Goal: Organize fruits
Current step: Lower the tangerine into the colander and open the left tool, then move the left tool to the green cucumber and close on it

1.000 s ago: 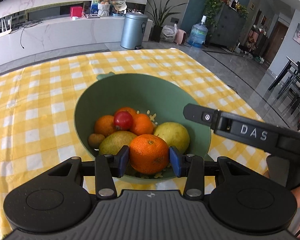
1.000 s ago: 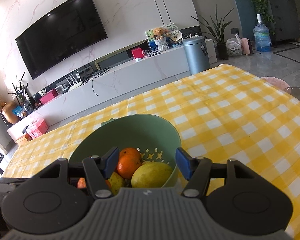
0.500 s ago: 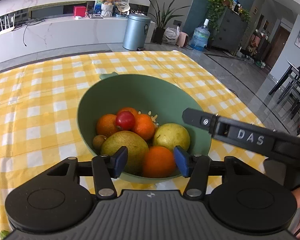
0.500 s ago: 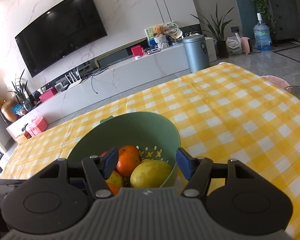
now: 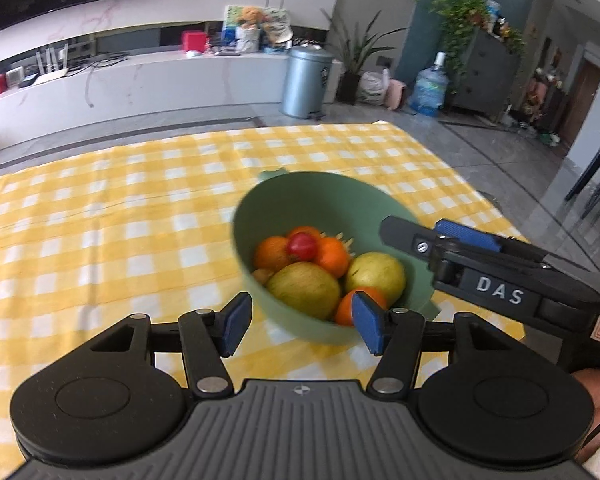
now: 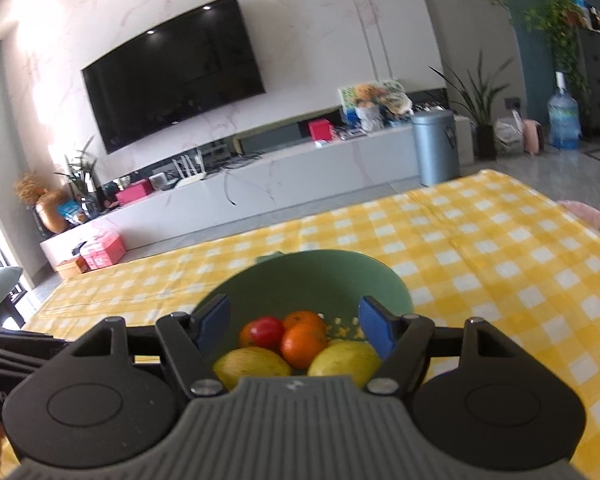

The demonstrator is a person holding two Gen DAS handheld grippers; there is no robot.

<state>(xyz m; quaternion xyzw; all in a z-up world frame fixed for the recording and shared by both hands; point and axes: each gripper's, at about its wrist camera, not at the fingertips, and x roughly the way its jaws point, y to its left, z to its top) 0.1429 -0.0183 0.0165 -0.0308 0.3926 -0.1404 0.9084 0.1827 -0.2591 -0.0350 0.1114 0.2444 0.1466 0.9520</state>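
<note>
The round green plastic colander bowl (image 5: 260, 196) of oranges and pears sits on the yellow checked tablecloth (image 5: 100, 220), at 1 o'clock from the left gripper (image 5: 298, 324). Its jaws have just been opening and stand apart, empty. The right gripper (image 6: 294, 322) has also been opening, empty above the fruit.

The left gripper (image 5: 300, 322) (jaws apart, nothing between) hangs before the green bowl (image 5: 288, 196) of fruit.
</note>
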